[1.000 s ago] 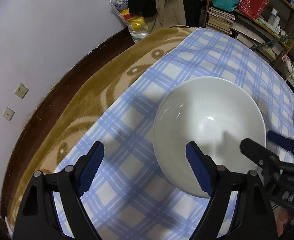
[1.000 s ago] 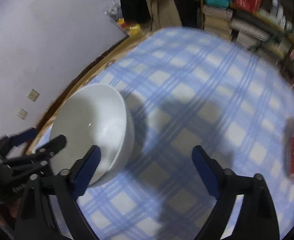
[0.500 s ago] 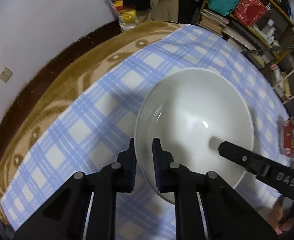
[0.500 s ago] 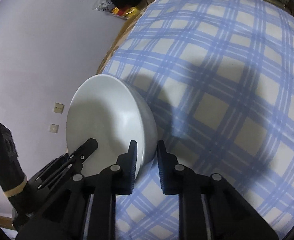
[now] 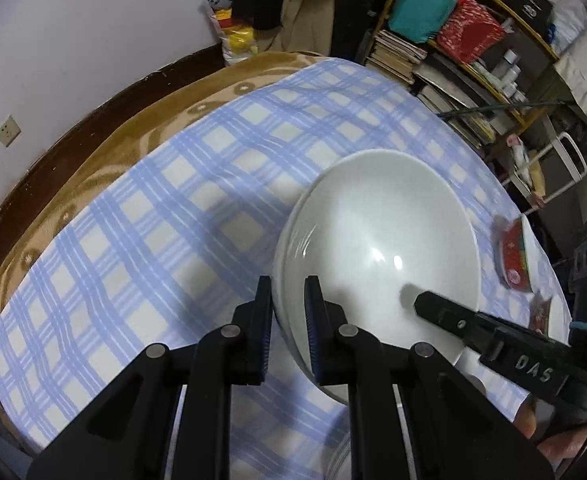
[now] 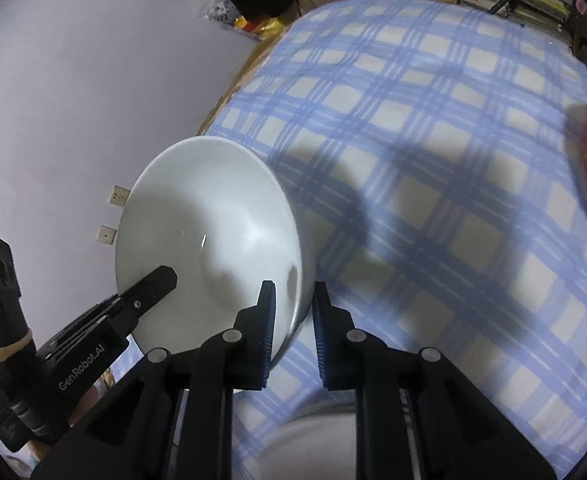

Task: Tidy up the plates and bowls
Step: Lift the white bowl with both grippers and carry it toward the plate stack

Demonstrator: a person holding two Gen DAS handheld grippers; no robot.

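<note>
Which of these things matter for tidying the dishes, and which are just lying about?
Part of the job:
white bowl, clamped at its rim by the left gripper and the right gripper
red patterned dish

Just lying about:
checked cloth
bookshelf
teal box

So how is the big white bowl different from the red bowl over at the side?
The white bowl is plain; the red bowl has a printed pattern. The white bowl is pinched at its rim by the left gripper and the right gripper, while nothing holds the red bowl. The white bowl looks lifted and tilted; the red bowl sits on the checked cloth. Both are round bowls.
</note>
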